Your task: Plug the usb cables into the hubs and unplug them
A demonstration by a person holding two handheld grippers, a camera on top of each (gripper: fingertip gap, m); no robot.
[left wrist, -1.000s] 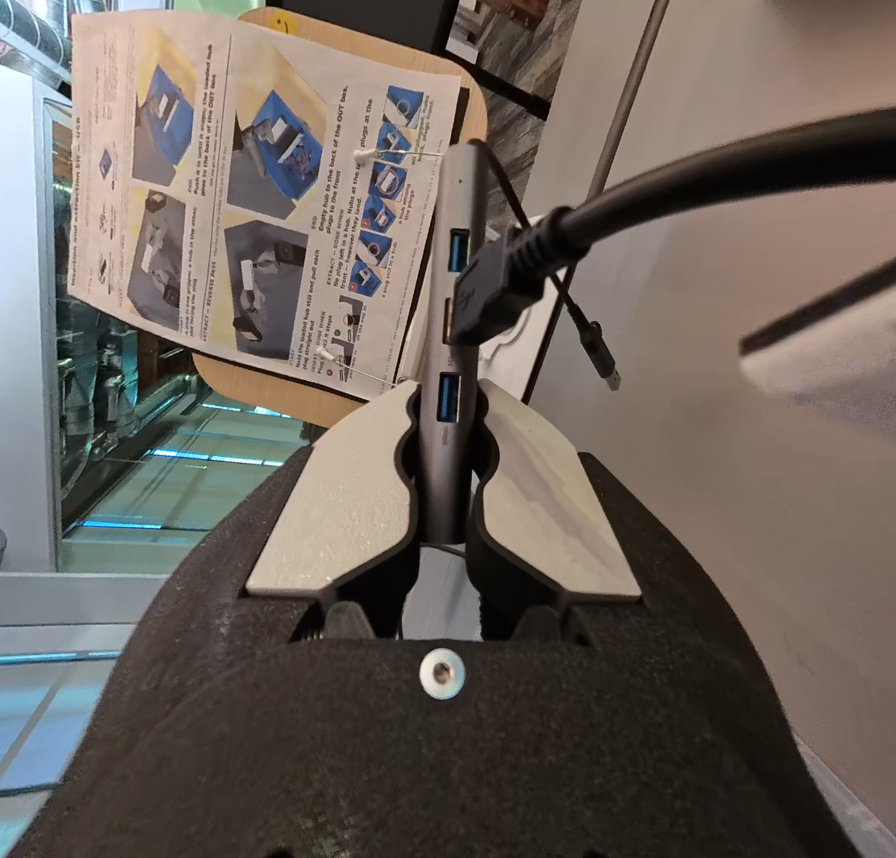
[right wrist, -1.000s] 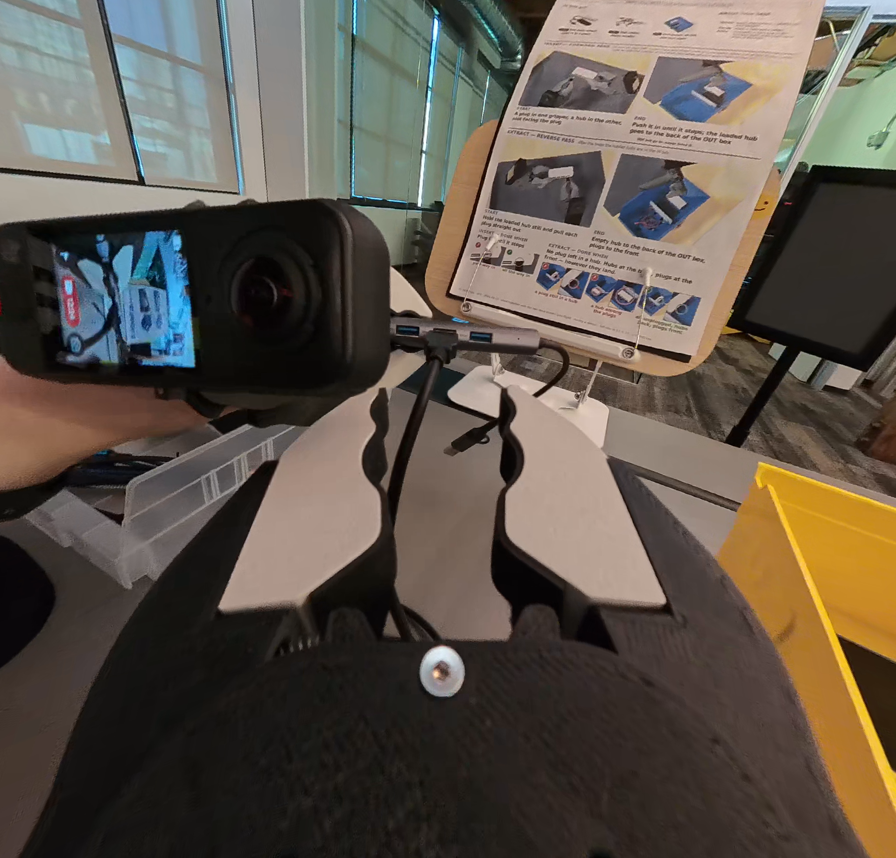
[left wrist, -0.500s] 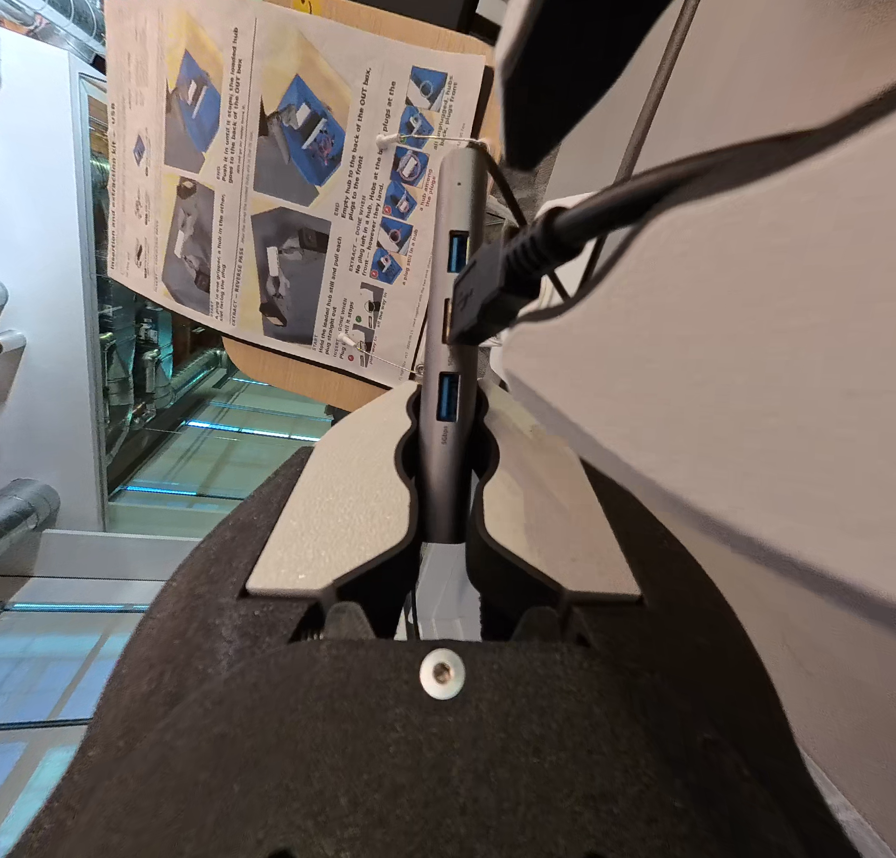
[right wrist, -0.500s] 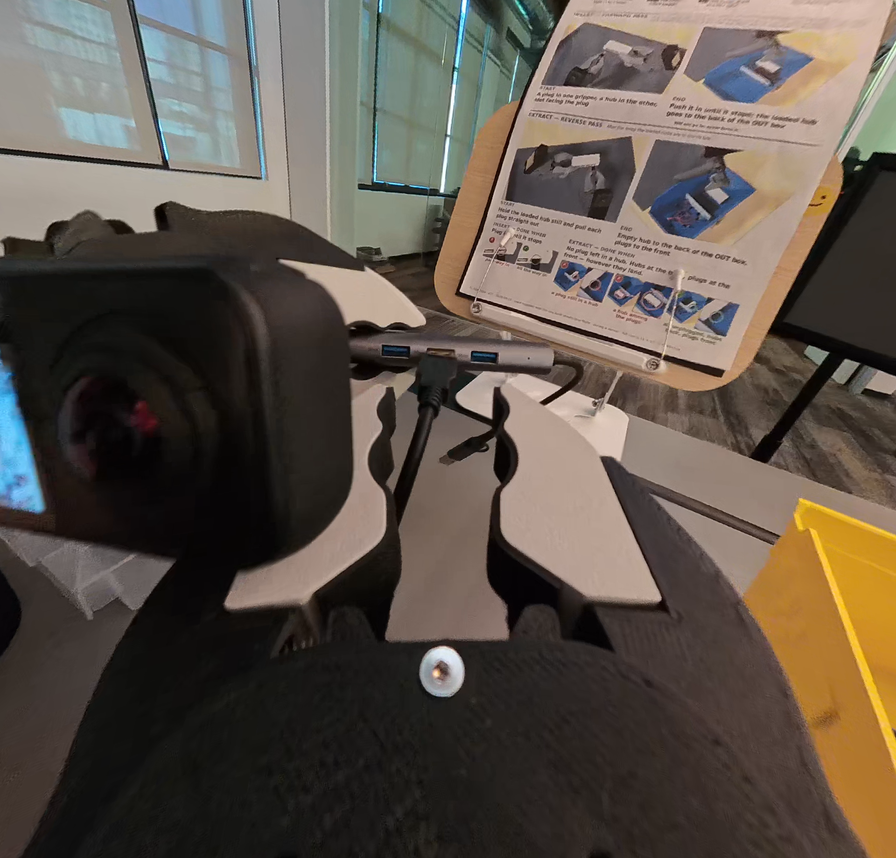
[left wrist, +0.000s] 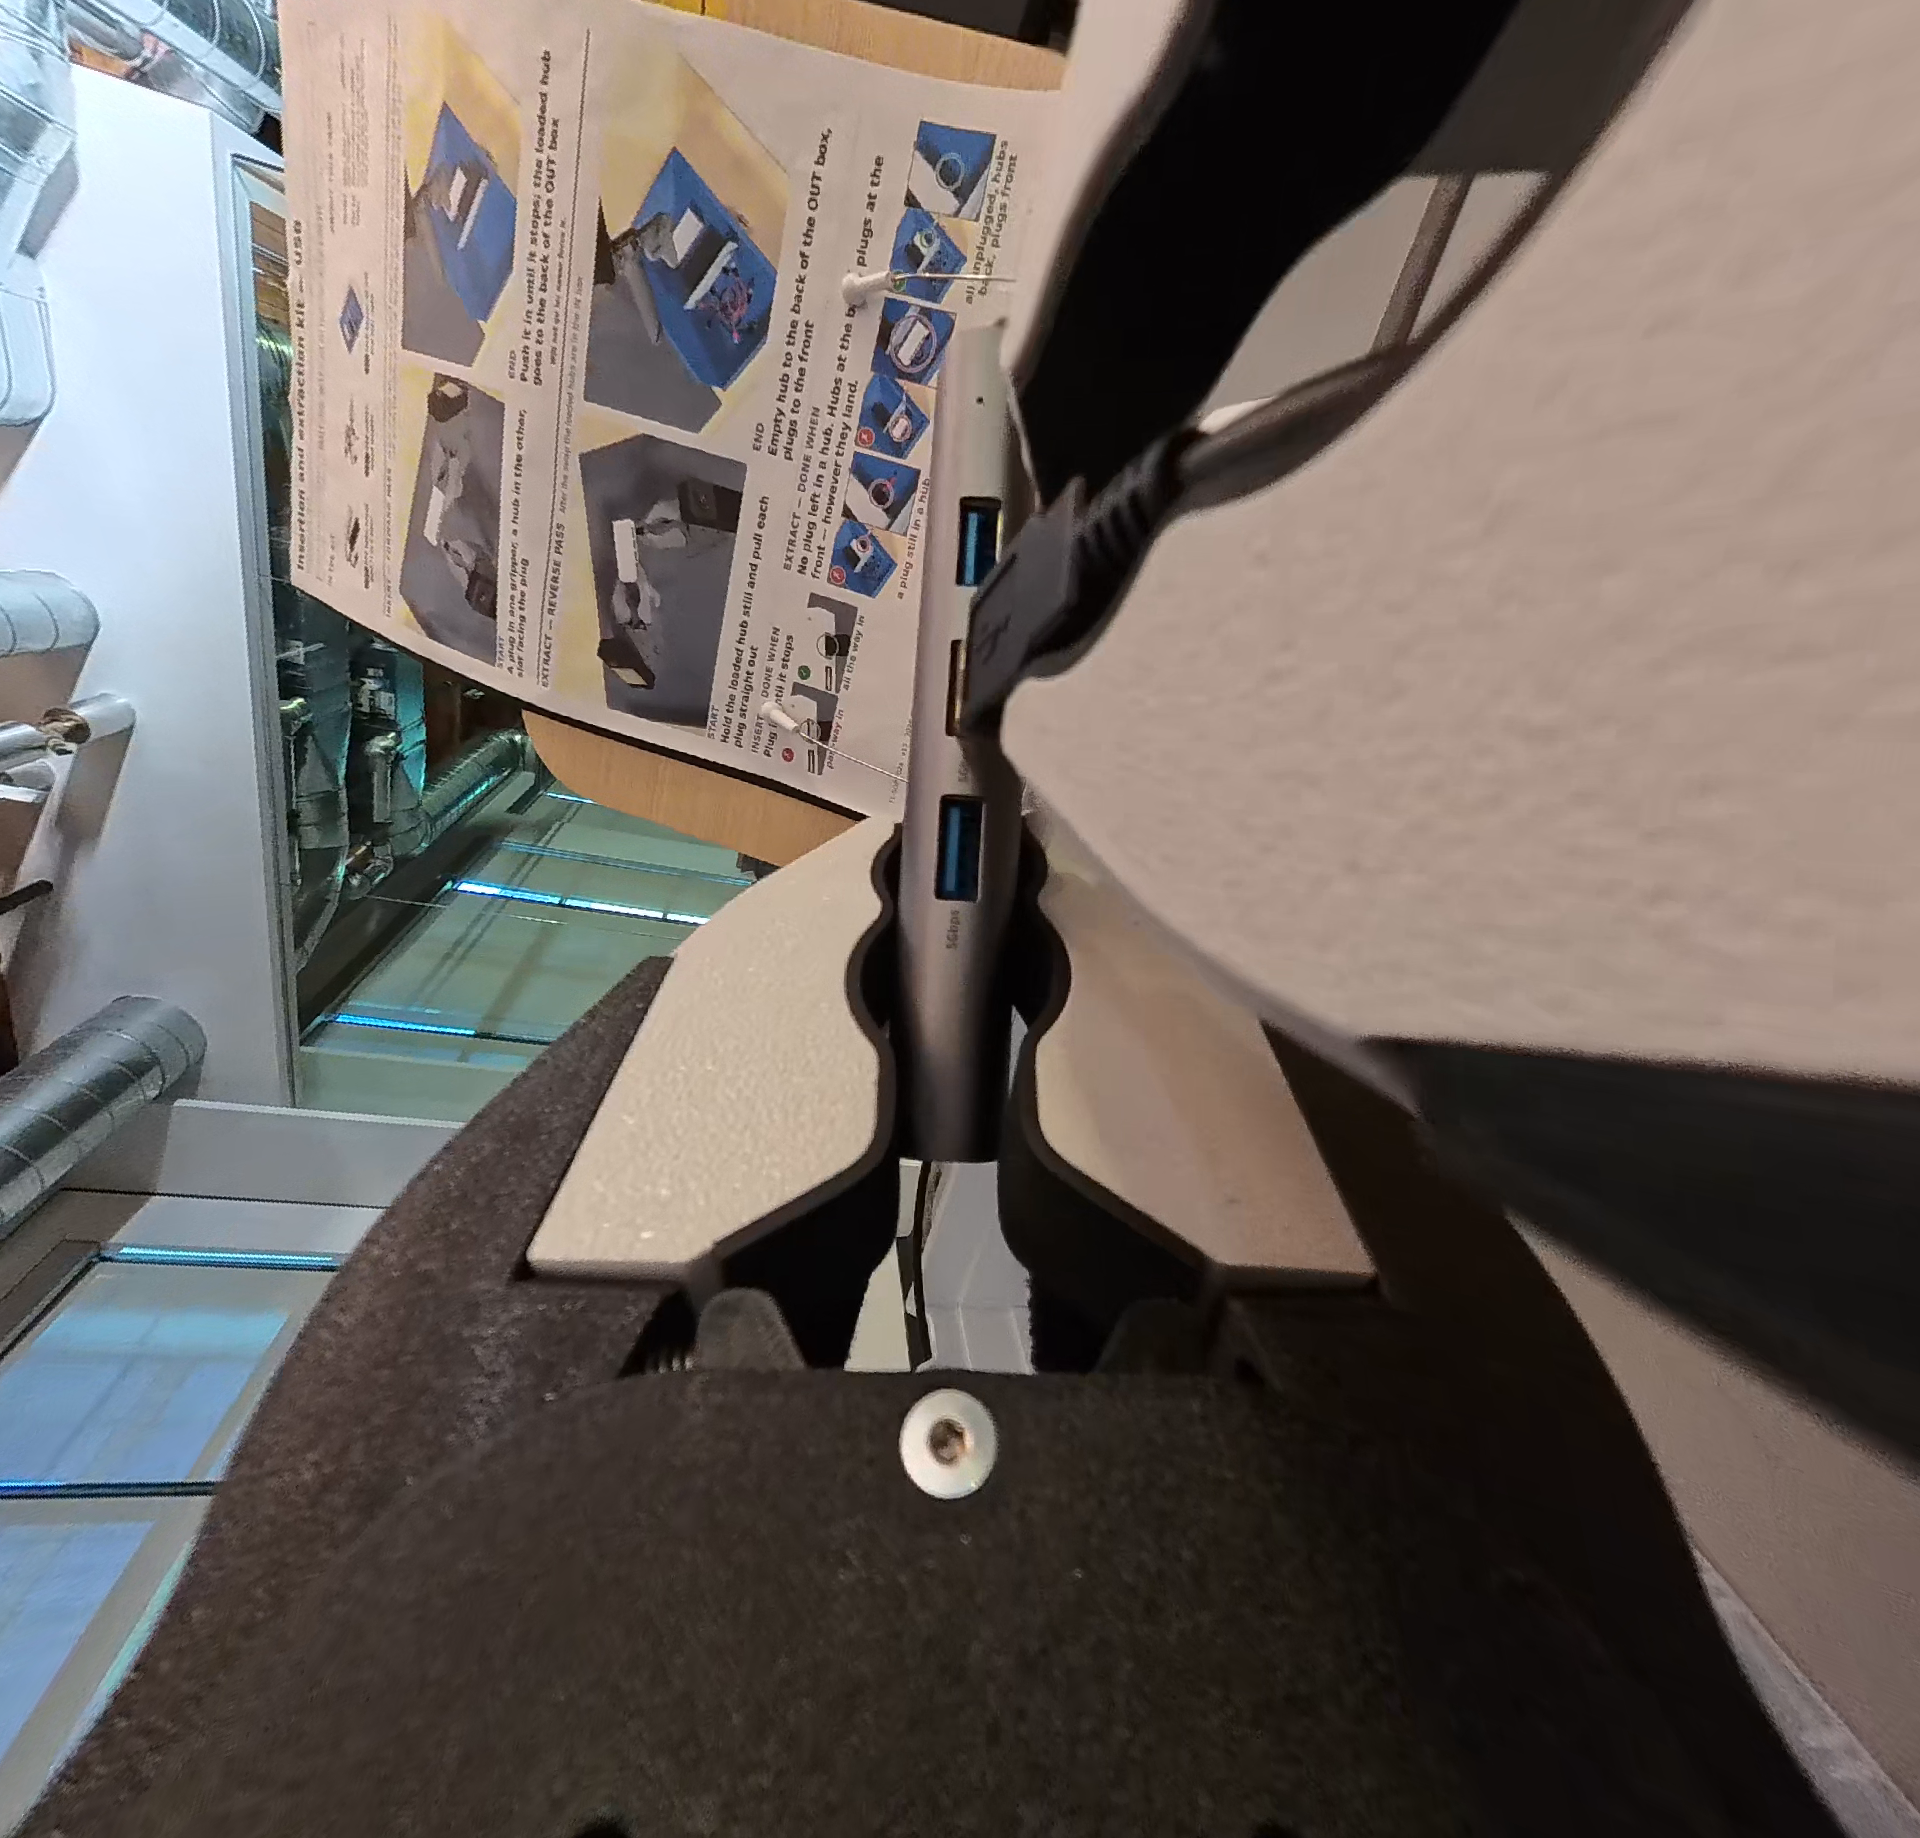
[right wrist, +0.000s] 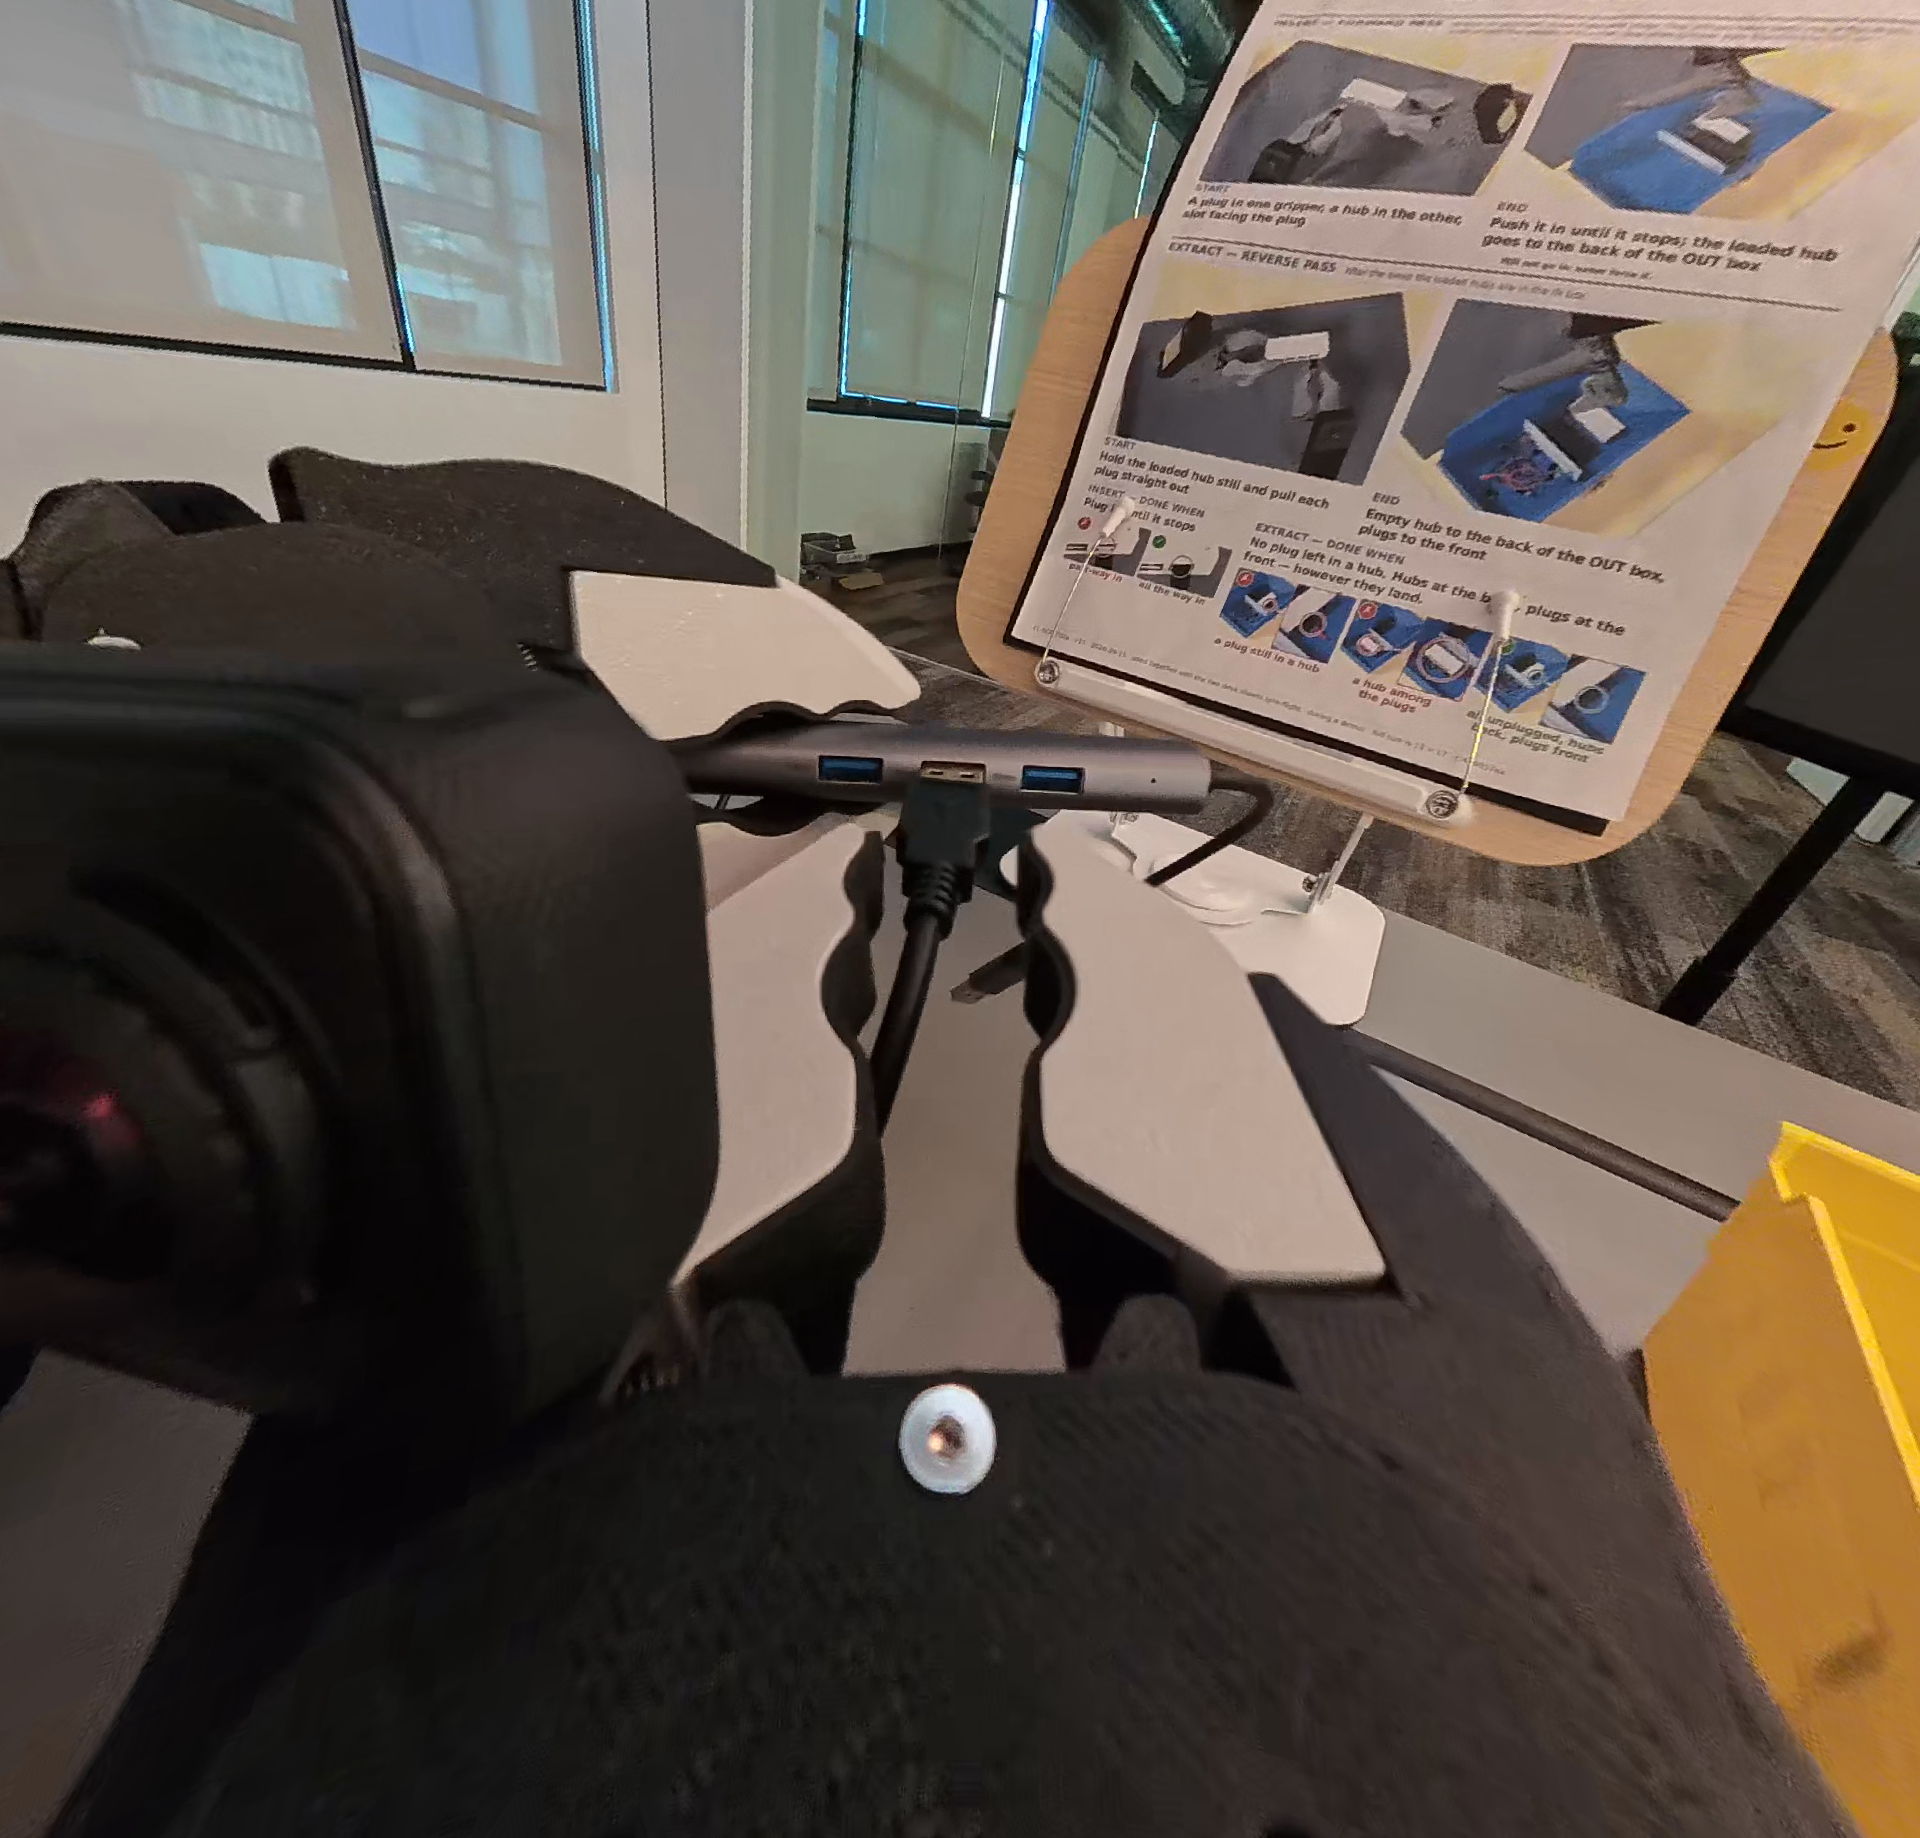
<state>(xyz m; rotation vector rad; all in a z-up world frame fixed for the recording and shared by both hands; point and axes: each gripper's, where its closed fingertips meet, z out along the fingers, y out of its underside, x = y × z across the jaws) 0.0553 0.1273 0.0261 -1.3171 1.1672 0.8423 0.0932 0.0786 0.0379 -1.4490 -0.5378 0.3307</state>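
Hub (left wrist: pixel 961 853), grey with blue ports, sits pinched tight in my left claw (left wrist: pixel 961 967). A black plug (right wrist: pixel 940 822) is in its middle port. My right claw (right wrist: pixel 940 915) is spread apart around the plug, one finger on each side, not squeezing yet. A second ago this claw was farther back; now it has come up close to the hub. Behind stands a paper sheet (right wrist: pixel 1455 386) on a wooden board. A yellow bin (right wrist: pixel 1818 1373) is at my right on the worktop (right wrist: pixel 1558 1050).
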